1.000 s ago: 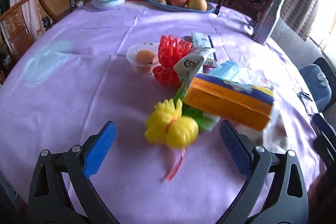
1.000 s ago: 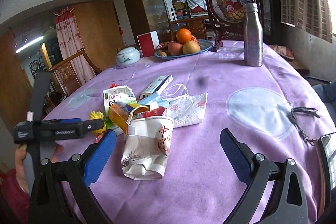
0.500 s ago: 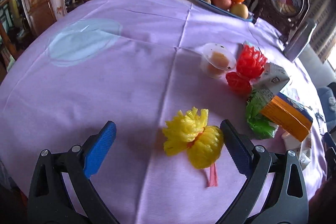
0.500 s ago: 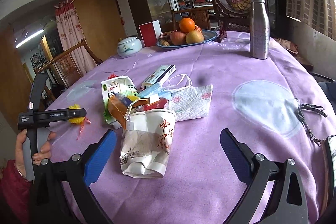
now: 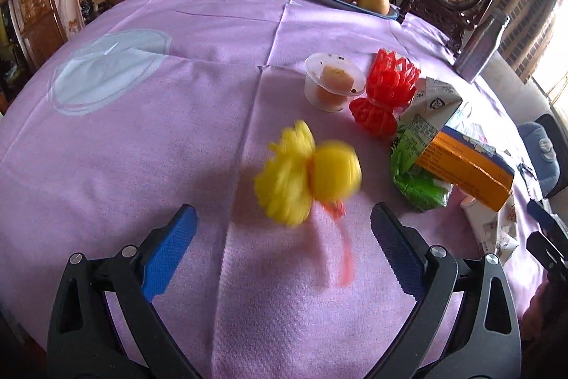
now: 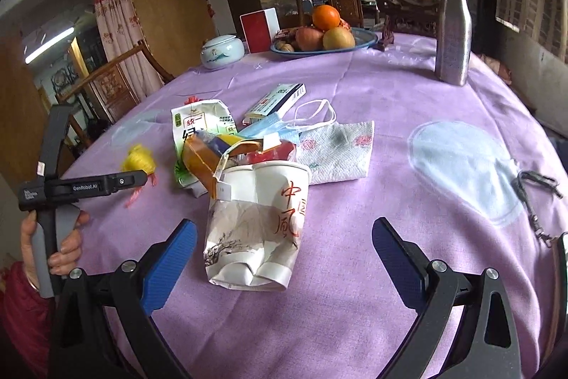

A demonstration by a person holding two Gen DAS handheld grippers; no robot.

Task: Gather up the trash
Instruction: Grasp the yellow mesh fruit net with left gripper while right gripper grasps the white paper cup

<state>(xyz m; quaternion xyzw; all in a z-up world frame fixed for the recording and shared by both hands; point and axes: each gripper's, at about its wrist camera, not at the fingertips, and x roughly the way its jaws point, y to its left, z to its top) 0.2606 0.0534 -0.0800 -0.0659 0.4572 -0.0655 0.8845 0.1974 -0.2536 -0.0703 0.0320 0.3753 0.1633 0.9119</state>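
Observation:
A yellow net wrapper [image 5: 307,174] with a red ribbon lies on the purple tablecloth [image 5: 177,137], just ahead of my open, empty left gripper [image 5: 282,245]. Beyond it are a plastic cup [image 5: 333,82], a red net wrapper [image 5: 385,95], a green carton [image 5: 422,137] and an orange box [image 5: 465,166]. My right gripper [image 6: 284,260] is open and empty, close in front of a crushed paper cup [image 6: 262,222]. Behind the cup lie the orange box [image 6: 206,158], green carton [image 6: 198,126], a face mask [image 6: 284,123], a napkin [image 6: 337,148] and the yellow wrapper [image 6: 140,160].
A fruit plate [image 6: 326,38], a white lidded jar [image 6: 222,52], a red box [image 6: 259,29] and a steel bottle [image 6: 452,31] stand at the far side. Keys [image 6: 532,198] lie at the right. Wooden chairs [image 5: 32,20] ring the table.
My left gripper has swung left and then closed in on the yellow wrapper, which now sits centred between the open fingers. My right gripper has edged closer to the paper cup.

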